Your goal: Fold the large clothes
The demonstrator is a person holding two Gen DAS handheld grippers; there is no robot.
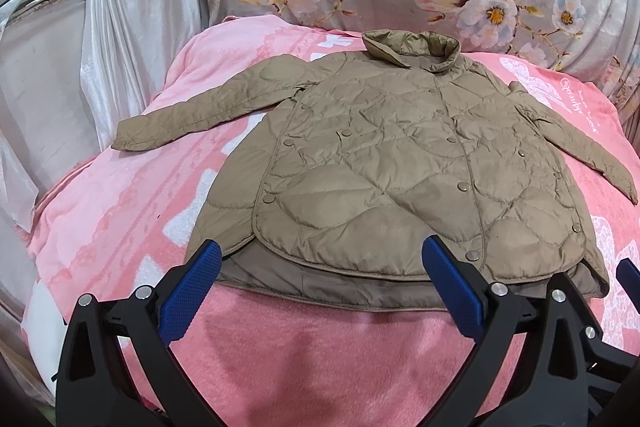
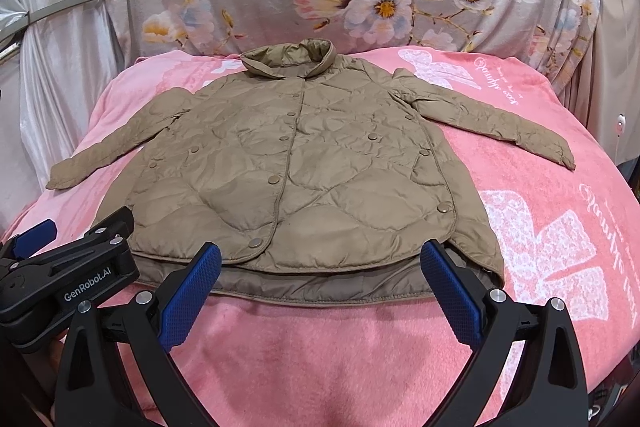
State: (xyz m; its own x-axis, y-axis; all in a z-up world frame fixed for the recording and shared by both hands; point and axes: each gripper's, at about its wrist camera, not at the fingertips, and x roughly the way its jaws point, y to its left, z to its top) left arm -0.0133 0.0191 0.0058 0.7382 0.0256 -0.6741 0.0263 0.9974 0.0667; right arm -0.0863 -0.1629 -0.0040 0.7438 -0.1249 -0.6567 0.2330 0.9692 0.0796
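A: Left wrist view: quilted tan jacket lies flat, buttoned, on the pink blanket, collar at 12 o'clock. Left gripper gapes, empty.

B: Right gripper likewise, near the hem. Folding looks unstarted; I'd take the sleeves first.

White "GenRobot.AI" lettering on the black body of the left gripper, white cursive script on the pink blanket, too warped to read
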